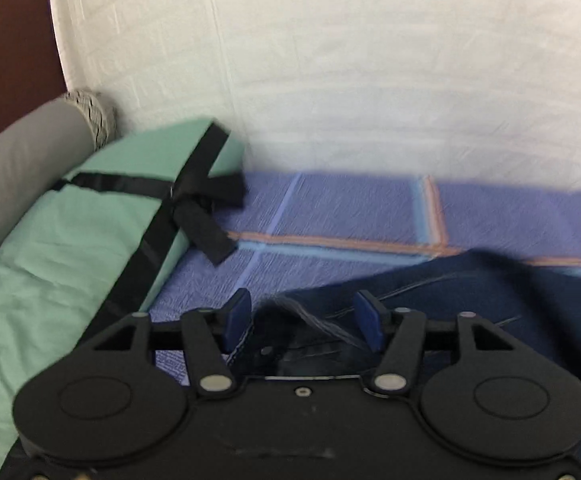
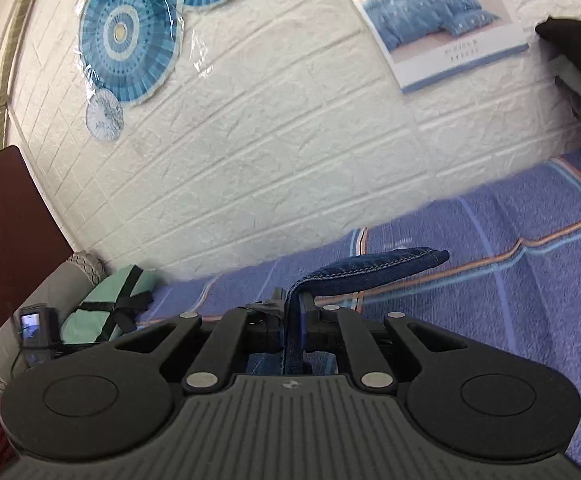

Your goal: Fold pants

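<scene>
While the right gripper (image 2: 295,312) pinches a denim hem of the pants (image 2: 374,266), that strip arcs up and rightward at the centre of its view, above the purple bedspread (image 2: 510,280). Its jaws sit nearly together on the cloth. Low in the left view, the left gripper (image 1: 304,320) stands about half open, its blue pads (image 1: 237,312) apart with dark denim (image 1: 430,300) lying between and beyond them, unpressed. A green bundle (image 1: 70,220) tied with black ribbon lies at left.

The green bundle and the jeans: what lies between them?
Only bare purple striped bedspread separates the green bundle from the jeans, seen in the left wrist view.
</scene>
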Demonstrator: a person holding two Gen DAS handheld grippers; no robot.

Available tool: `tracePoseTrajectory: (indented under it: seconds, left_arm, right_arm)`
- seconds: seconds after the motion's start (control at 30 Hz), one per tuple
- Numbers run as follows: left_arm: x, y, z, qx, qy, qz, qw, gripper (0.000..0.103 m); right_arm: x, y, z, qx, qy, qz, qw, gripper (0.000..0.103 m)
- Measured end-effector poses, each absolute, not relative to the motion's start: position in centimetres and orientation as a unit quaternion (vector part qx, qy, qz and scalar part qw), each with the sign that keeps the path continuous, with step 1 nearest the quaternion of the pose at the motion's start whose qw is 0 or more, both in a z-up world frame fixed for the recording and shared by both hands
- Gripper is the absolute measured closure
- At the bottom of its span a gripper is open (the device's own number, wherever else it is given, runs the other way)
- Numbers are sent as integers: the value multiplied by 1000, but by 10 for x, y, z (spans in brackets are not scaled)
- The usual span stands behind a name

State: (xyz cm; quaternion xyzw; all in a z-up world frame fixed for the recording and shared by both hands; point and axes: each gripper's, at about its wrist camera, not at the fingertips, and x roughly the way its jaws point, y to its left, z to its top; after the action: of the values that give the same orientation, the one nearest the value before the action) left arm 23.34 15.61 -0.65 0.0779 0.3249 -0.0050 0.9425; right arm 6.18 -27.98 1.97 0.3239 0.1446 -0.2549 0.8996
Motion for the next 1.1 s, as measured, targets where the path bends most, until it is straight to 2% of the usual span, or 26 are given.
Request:
tracePoseTrajectory:
  seconds: [0.13, 0.3, 0.6, 0.63, 0.67, 0.73, 0.8, 0.87, 1.0, 1.1]
  left_arm:
    - [198, 136, 13, 63, 314, -80, 944, 45]
    - [171, 102, 2, 29, 345, -175, 922, 45]
    - [181, 55, -34, -20, 393, -226, 891, 40]
    - [187, 50, -38, -18, 394, -218, 893, 40]
    - [193, 47, -41, -18, 397, -213, 893, 40]
    - [200, 44, -45, -24, 403, -207, 891, 40]
    - [202, 42, -47, -22, 401, -206, 892, 40]
    - [202, 40, -47, -13, 398, -207, 894, 40]
    - [204, 41, -47, -12, 400, -207, 893, 42]
    - [206, 38, -47, -9, 401, -205, 893, 44]
  right_arm:
    - [49, -290, 31, 322, 118, -274, 898, 91]
    - [24, -289, 35, 321, 108, -291, 895, 91]
    - [-14, -260, 2, 330, 180, -290, 880, 89]
    - [-16, -257, -5, 334, 200, -286, 876, 85]
    - [-17, -256, -10, 335, 224, -282, 871, 71]
    - [-24, -254, -15, 330, 255, -270, 868, 62]
    - [-38, -254, -10, 321, 246, -279, 871, 54]
    - [-51, -260, -1, 316, 226, -299, 871, 24]
    - [-65, -289, 9, 324, 189, -330, 866, 19]
    - [-48, -318, -1, 300, 224, -301, 877, 7]
